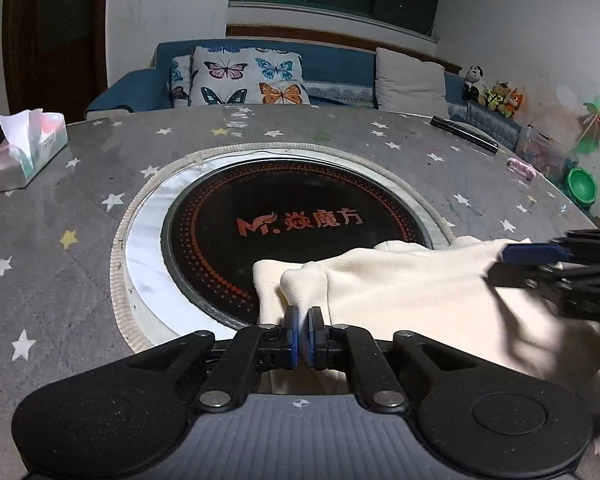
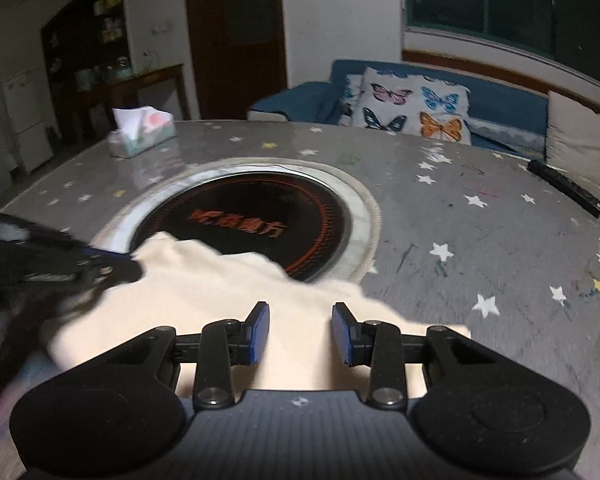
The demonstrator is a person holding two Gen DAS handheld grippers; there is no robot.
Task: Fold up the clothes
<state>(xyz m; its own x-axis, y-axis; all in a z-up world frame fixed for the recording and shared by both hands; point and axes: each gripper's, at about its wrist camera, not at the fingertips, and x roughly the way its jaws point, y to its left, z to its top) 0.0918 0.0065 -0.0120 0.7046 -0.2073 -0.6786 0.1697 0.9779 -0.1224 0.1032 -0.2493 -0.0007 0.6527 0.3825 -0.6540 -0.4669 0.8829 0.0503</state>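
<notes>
A cream-coloured garment (image 1: 412,292) lies on the grey star-patterned table, its far edge over the black round hotplate (image 1: 292,232). My left gripper (image 1: 303,330) is shut on a bunched fold of the garment at its left edge. In the right wrist view the garment (image 2: 228,296) spreads under my right gripper (image 2: 300,330), which is open and empty just above the cloth. The right gripper also shows in the left wrist view (image 1: 540,260) at the right, over the garment. The left gripper shows blurred at the left of the right wrist view (image 2: 112,264).
A tissue box (image 1: 24,152) stands at the table's far left. A black remote (image 1: 464,134) lies at the far right edge, with a small pink item (image 1: 520,168) near it. A blue sofa with cushions (image 1: 248,76) stands behind the table (image 1: 60,280).
</notes>
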